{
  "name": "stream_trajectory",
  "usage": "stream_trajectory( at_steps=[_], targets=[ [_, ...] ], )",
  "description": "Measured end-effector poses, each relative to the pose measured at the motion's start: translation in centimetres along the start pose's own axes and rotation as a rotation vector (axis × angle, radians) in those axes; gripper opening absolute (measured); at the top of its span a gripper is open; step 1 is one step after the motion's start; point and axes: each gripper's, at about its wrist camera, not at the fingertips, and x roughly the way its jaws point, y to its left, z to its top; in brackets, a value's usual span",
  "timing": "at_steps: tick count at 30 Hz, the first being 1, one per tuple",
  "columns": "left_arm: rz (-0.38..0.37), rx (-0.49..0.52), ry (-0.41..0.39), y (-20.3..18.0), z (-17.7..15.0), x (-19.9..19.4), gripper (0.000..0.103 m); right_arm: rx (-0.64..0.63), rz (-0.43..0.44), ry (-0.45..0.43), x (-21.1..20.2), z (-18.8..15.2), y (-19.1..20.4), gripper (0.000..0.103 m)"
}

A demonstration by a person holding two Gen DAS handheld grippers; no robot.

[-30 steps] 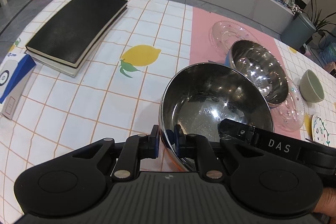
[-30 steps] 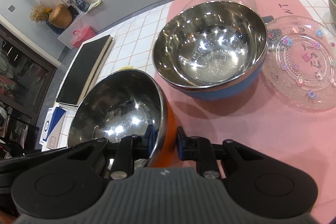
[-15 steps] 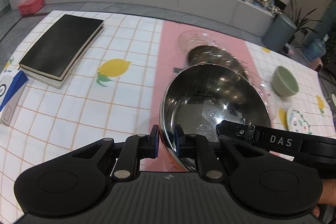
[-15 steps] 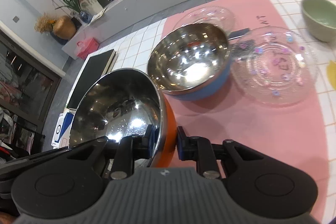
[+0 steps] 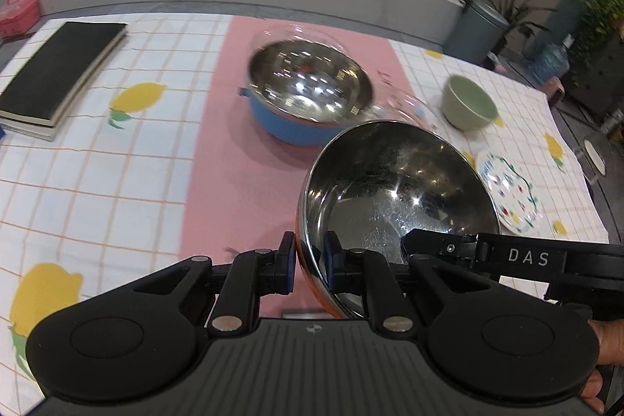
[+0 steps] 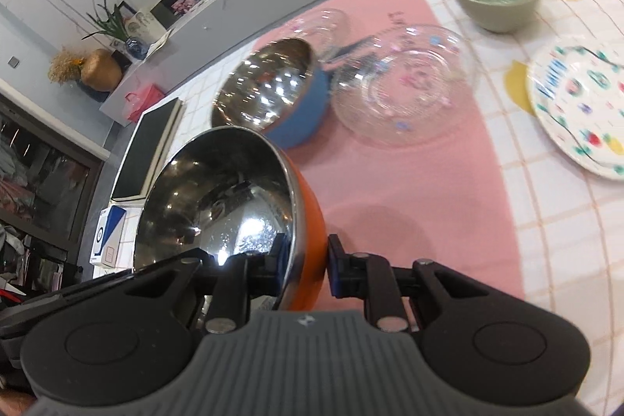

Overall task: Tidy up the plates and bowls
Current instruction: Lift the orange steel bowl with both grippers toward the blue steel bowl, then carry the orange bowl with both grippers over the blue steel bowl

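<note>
Both grippers hold one steel bowl with an orange outside [image 5: 394,197], lifted above the table. My left gripper [image 5: 309,263] is shut on its left rim. My right gripper [image 6: 305,266] is shut on its right rim; the bowl also shows in the right wrist view [image 6: 218,197]. A blue-sided steel bowl [image 5: 308,90] stands on the pink mat [image 5: 234,158], also in the right wrist view [image 6: 269,96]. A clear glass plate [image 6: 405,84] lies beside it, and another clear plate [image 5: 296,34] behind it. A green bowl [image 5: 470,104] and a patterned plate [image 5: 511,192] lie to the right.
A black book [image 5: 58,73] lies at the table's far left. A blue and white box [image 6: 107,240] sits near it. The checked tablecloth with lemon prints [image 5: 97,162] covers the table. A grey bin [image 5: 477,30] and plants stand beyond the far edge.
The orange bowl has been lifted higher and drawn back and right, away from the blue bowl. Both grippers stay shut on its rim. More of the table now shows.
</note>
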Motion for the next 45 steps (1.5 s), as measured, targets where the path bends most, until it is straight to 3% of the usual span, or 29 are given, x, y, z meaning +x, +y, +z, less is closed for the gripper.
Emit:
stream_trajectory(
  at_steps=[20,45],
  targets=[
    [-0.059,0.102,0.081,-4.4,-3.6,1.4,0.016,0.047,-0.076,-0.008,-3.4,-3.5,-4.2,0.02],
    [-0.046,0.179,0.163,-6.3,-5.8,3.7,0.019,0.03,-0.181,0.033,-2.1,-4.3,-5.7,0.022]
  ],
)
